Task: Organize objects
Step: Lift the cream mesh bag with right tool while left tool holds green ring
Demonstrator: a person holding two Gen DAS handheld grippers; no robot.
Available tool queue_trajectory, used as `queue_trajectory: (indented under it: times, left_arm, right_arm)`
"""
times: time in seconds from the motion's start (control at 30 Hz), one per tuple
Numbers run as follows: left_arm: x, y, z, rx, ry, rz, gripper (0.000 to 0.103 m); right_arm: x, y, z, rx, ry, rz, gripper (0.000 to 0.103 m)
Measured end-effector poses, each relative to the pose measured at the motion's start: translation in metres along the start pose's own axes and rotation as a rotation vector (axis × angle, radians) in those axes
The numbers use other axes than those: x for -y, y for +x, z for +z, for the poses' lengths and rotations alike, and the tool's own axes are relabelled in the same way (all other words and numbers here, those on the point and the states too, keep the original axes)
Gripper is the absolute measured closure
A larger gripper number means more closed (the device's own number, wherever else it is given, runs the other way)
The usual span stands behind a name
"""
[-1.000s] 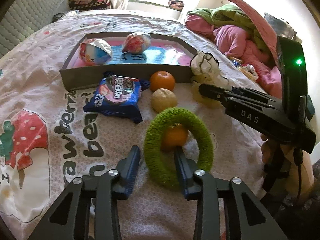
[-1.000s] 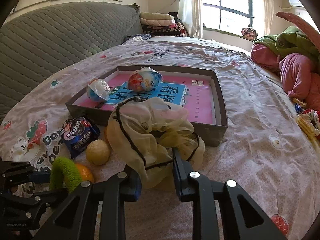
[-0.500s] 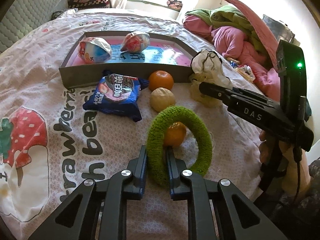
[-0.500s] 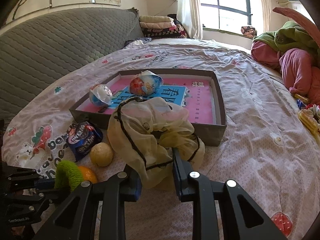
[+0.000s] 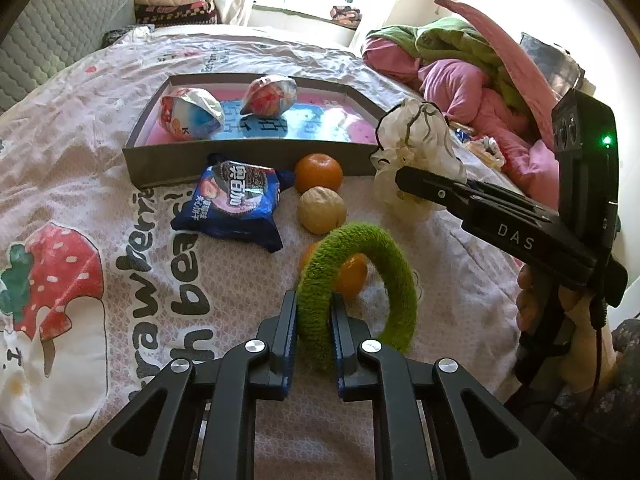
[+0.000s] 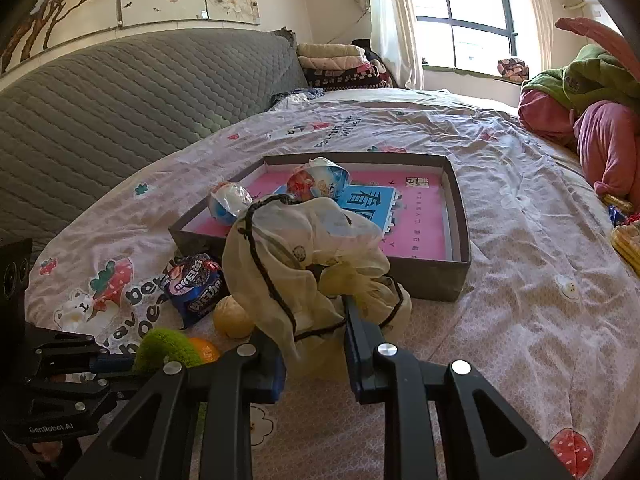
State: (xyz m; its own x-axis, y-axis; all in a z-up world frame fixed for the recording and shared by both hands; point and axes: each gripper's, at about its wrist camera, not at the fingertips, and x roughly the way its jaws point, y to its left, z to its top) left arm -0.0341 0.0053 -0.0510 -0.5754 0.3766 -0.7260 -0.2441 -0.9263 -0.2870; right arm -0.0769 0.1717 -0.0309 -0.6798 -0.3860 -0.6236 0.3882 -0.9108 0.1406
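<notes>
The bed point(image 5: 100, 240) with its strawberry-print sheet carries a shallow grey box point(image 5: 240, 156), its far wall partly hidden by two foil-wrapped balls. The right gripper point(image 6: 310, 344), pointing downward, has its fingers closed on a thin cream drawstring bag point(image 6: 304, 256) before the box. The left gripper point(image 5: 314, 320) is clamped on a fuzzy green ring point(image 5: 360, 276) — an orange point(image 5: 352, 274) shows partly behind it.

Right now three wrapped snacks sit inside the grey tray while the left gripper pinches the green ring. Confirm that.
Not quite. The grey tray holds two wrapped snacks, not three; the left wrist view shows one beside the other. The blue cookie packet lies outside on the bedsheet. The rest stands: the left gripper pinches the green ring.
</notes>
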Motion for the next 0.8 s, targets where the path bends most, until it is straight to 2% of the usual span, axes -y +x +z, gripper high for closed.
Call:
queue_trajectory:
  times: [0.6,0.8]
  left_arm:
    - [0.006,-0.019,0.004,0.077,0.038,0.027,0.090]
    - [0.008,-0.028,0.010,0.125,0.048,0.059,0.091]
  right_arm:
    - [0.000,-0.009,0.001,0.043,0.015,0.034,0.079]
    - [0.001,-0.016,0.004,0.075,0.029,0.051,0.079]
